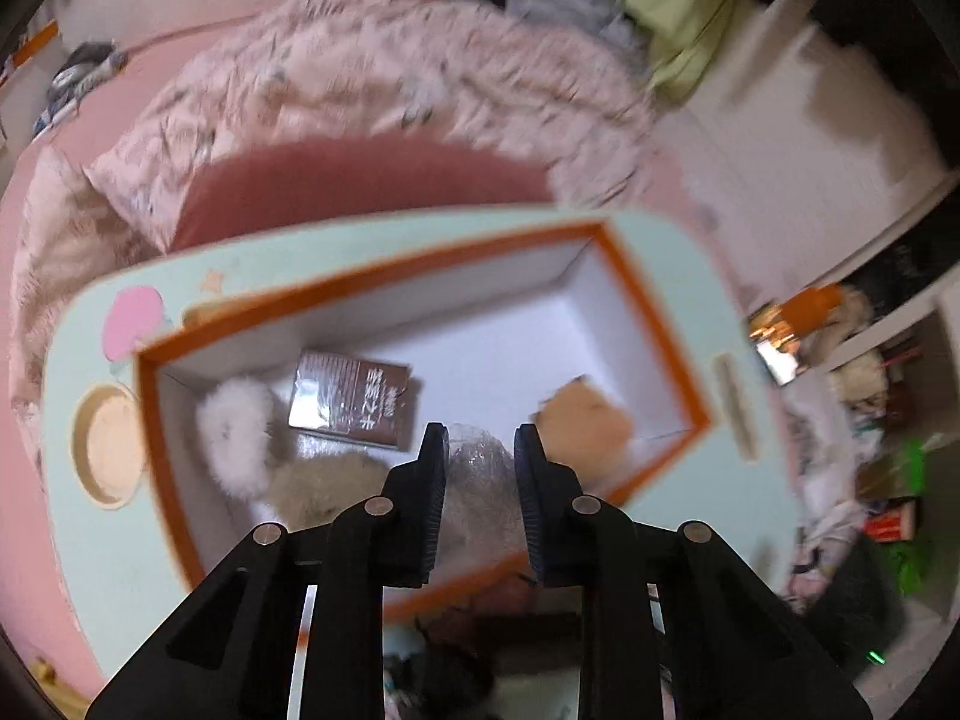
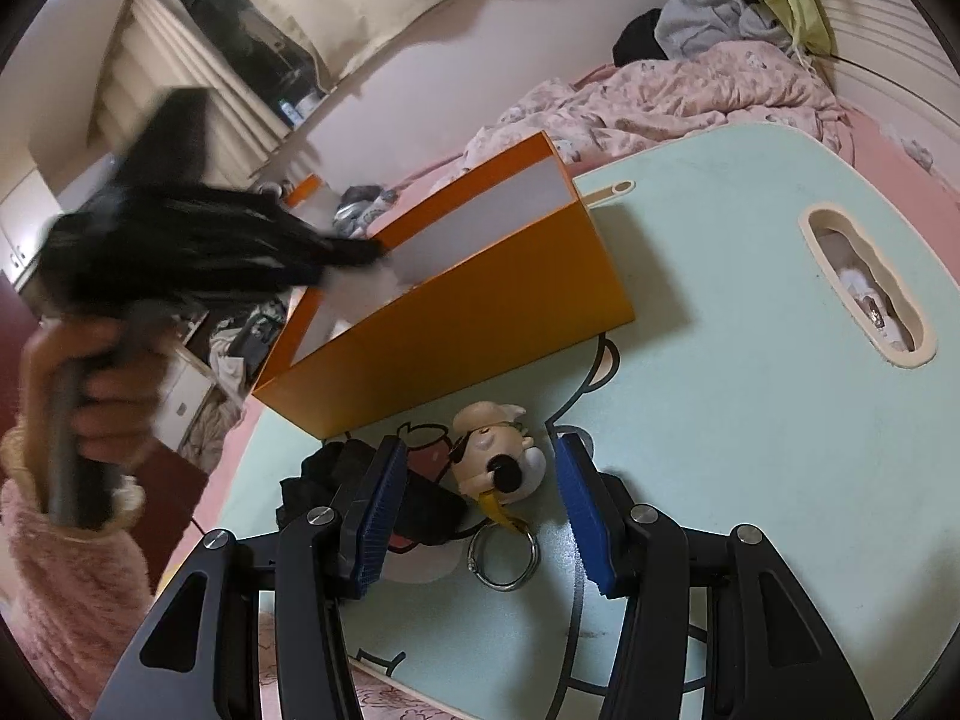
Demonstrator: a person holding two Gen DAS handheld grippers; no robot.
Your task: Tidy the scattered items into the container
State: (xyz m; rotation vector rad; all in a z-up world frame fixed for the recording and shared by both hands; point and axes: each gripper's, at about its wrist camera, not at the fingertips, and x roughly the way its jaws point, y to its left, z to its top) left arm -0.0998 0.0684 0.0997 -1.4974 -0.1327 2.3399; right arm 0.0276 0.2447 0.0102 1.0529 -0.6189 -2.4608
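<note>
Orange box point(image 1: 648, 300) mid-tabletop point(image 2: 750, 420) already holds fluffy pom-poms, a brown packet, bubble wrap. Left tongs point(image 1: 480, 450) open above it, empty. Figurine keychain point(image 2: 498, 462) remains, at box's 6 o'clock, between open right tongs point(image 2: 480, 480).

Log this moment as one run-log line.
left tool: open over box | right tool: open around keychain | box holds book, pompoms

Orange box point(image 2: 456, 354), white inside; mint-green table point(image 2: 750, 420); pink floral quilt point(image 1: 372, 96); brown book point(image 1: 351, 399).
</note>
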